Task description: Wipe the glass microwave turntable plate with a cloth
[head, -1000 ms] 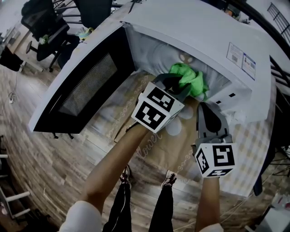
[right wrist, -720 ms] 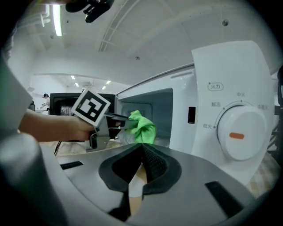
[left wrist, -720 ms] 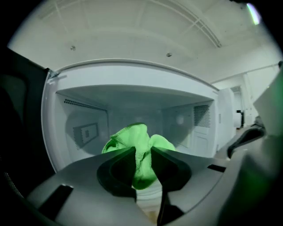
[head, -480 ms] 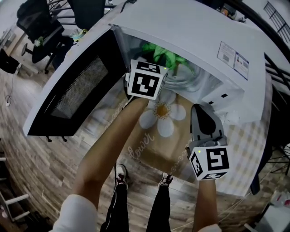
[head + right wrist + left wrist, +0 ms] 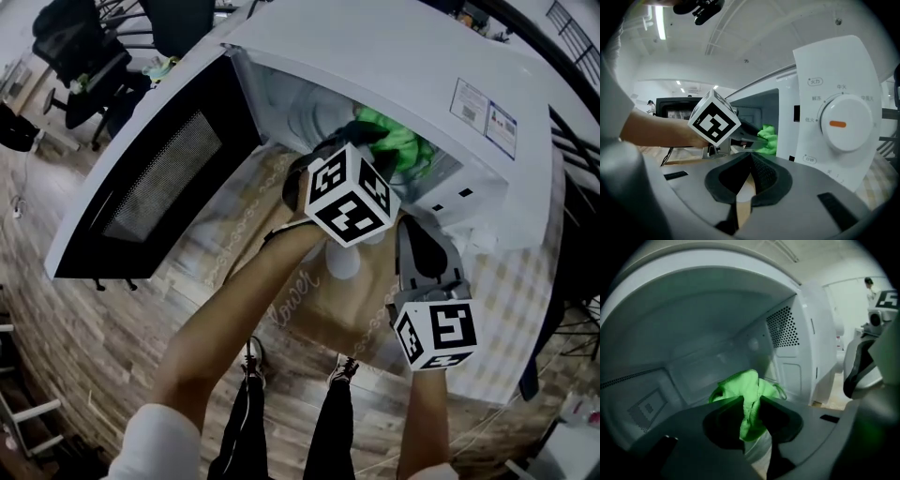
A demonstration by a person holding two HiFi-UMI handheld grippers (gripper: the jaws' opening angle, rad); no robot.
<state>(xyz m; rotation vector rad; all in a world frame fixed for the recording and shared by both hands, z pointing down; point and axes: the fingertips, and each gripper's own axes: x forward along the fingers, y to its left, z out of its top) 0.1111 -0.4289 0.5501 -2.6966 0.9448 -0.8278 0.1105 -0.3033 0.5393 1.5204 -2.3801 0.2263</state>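
My left gripper (image 5: 373, 142) reaches into the open microwave (image 5: 394, 56) and is shut on a bright green cloth (image 5: 401, 152). In the left gripper view the cloth (image 5: 749, 389) bulges out between the closed jaws of the left gripper (image 5: 751, 403), low in the white cavity. The glass turntable plate (image 5: 307, 116) shows only as a pale ribbed disc on the cavity floor, left of the cloth. My right gripper (image 5: 418, 227) hangs outside the oven below its control panel, shut and holding nothing. The right gripper view shows its jaws (image 5: 750, 158) closed, with the cloth (image 5: 768, 138) beyond.
The microwave door (image 5: 150, 178) swings wide open to the left. A control panel with an orange-marked dial (image 5: 839, 124) stands right of the opening. The oven rests on a flower-printed tablecloth (image 5: 319, 300). Office chairs (image 5: 84, 47) stand on the floor at upper left.
The left gripper with the cloth swept from the cavity's right to its left, then back to the right. The right gripper has hardly moved.
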